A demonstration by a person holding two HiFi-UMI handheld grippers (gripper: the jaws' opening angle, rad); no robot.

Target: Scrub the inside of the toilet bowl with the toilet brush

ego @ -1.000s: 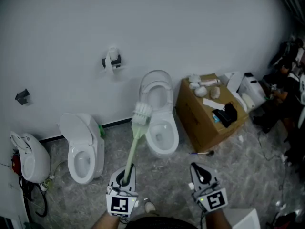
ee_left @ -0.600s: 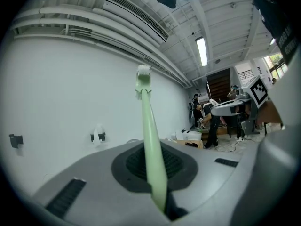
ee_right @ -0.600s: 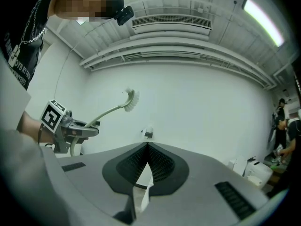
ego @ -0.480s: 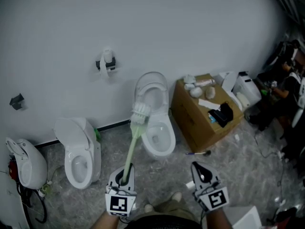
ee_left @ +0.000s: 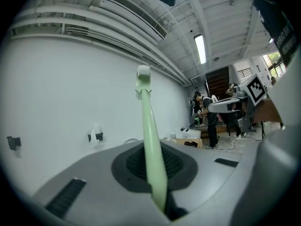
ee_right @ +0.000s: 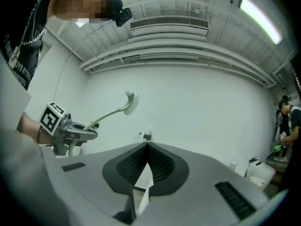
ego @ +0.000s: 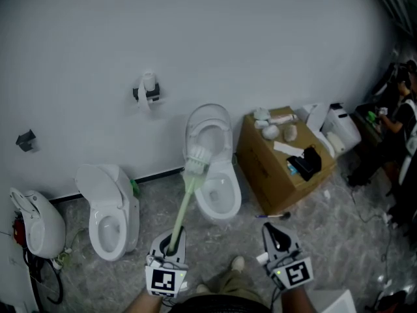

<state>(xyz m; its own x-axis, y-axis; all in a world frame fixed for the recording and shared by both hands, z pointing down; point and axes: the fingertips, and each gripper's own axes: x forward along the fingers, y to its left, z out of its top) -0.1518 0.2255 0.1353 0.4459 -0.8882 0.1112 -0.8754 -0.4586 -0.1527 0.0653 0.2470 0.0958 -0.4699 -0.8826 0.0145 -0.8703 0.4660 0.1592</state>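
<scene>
A pale green toilet brush (ego: pixel 184 197) slants up from my left gripper (ego: pixel 171 241), which is shut on its handle. Its white bristle head (ego: pixel 196 158) hangs in the air by the left rim of the middle toilet (ego: pixel 229 201), whose lid is raised. In the left gripper view the brush (ee_left: pixel 149 126) rises from between the jaws of the left gripper (ee_left: pixel 159 182). My right gripper (ego: pixel 278 238) is low at the right, apart from the toilet. In the right gripper view the right gripper (ee_right: pixel 142 175) is shut on a thin white slip (ee_right: pixel 143 182), and the brush head (ee_right: pixel 130 102) shows at the left.
A second toilet (ego: pixel 107 207) stands to the left, with a white fixture (ego: pixel 36 220) beyond it. A cardboard box (ego: pixel 273 168) carrying small items sits right of the middle toilet. A paper holder (ego: pixel 148 90) hangs on the wall. A person (ego: pixel 404 119) is at far right.
The brush stays gripped and raised, barely moved. The view has shifted a little, and the person's foot now shows further right on the floor.
</scene>
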